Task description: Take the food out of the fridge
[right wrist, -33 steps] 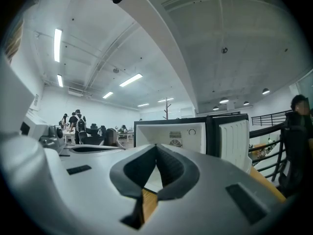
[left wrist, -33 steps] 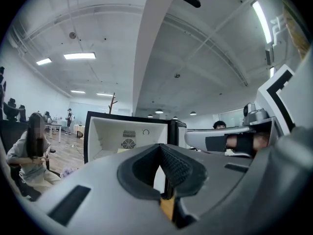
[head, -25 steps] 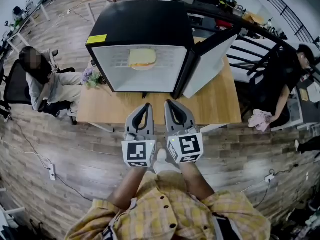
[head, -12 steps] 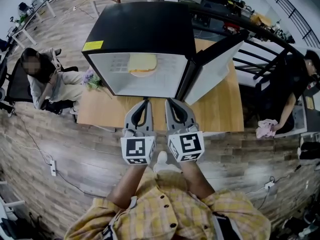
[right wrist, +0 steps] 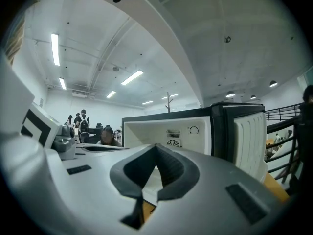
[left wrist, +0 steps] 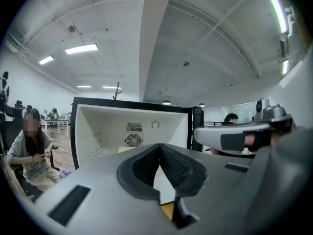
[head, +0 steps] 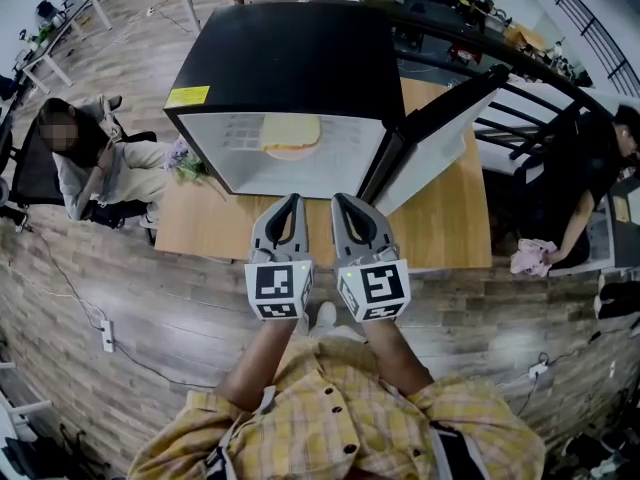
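A black mini fridge (head: pixel 285 58) stands on a wooden table (head: pixel 215 230) with its door (head: pixel 440 133) swung open to the right. Inside its white cavity a sandwich (head: pixel 291 136) lies on a plate. My left gripper (head: pixel 293 202) and right gripper (head: pixel 338 201) are side by side just in front of the opening, both shut and holding nothing. The left gripper view has its jaws (left wrist: pixel 159 147) meeting before the fridge interior (left wrist: pixel 112 129), with a pale bit of the food (left wrist: pixel 124 150) just showing. In the right gripper view the jaws (right wrist: pixel 156 159) also meet in front of the fridge (right wrist: pixel 171 131).
A small bunch of purple flowers (head: pixel 180 155) sits on the table's left end. One person (head: pixel 85 163) sits left of the table, and another person (head: pixel 585 168) is at the right by a black railing. The open door bounds the right side.
Both grippers have moved forward together toward the fridge opening, which now lies closer to their tips. Their jaws have stayed shut.
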Available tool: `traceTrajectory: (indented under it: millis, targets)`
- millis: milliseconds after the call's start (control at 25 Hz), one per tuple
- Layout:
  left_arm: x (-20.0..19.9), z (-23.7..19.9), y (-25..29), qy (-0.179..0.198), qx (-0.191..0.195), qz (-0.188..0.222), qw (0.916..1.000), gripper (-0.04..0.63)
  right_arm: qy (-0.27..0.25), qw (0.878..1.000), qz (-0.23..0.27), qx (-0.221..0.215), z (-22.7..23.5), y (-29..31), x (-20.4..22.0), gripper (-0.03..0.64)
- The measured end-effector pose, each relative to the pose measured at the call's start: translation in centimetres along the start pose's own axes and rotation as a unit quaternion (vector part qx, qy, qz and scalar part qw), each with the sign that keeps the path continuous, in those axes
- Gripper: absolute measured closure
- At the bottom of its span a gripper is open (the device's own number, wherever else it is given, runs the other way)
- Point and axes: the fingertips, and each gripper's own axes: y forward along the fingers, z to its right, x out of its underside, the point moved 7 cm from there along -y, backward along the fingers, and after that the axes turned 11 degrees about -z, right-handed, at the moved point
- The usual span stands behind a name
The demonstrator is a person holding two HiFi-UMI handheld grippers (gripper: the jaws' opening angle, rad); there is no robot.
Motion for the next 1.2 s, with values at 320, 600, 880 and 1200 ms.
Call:
traceTrajectory:
  millis: [320,600,880,1200]
  targets:
    - [0.4,-1.5,2.4,-0.008,0.026,-0.014,0.9995,0.587,-0.005,1.0,-0.004,0.013,0.0,1.7,-0.8,0.609]
    - [0.9,-3.1,4.5,-0.056,0.045,-0.02,0.9973,0.58,-0.013,1.0,-0.011,0.026,0.1,2.5,-0.9,0.609]
    - [2.4,-4.5,6.7,-0.14,0.077,-0.036,0.9865,0.52,-0.012,0.999,-0.022,0.034,0.5,3.0,-0.3,0.609]
    - [3.8,-6.2,8.6,-0.234,0.102,-0.064,0.9649,0.489,-0.006,0.999,-0.029,0.029,0.6,3.6,0.2,0.609]
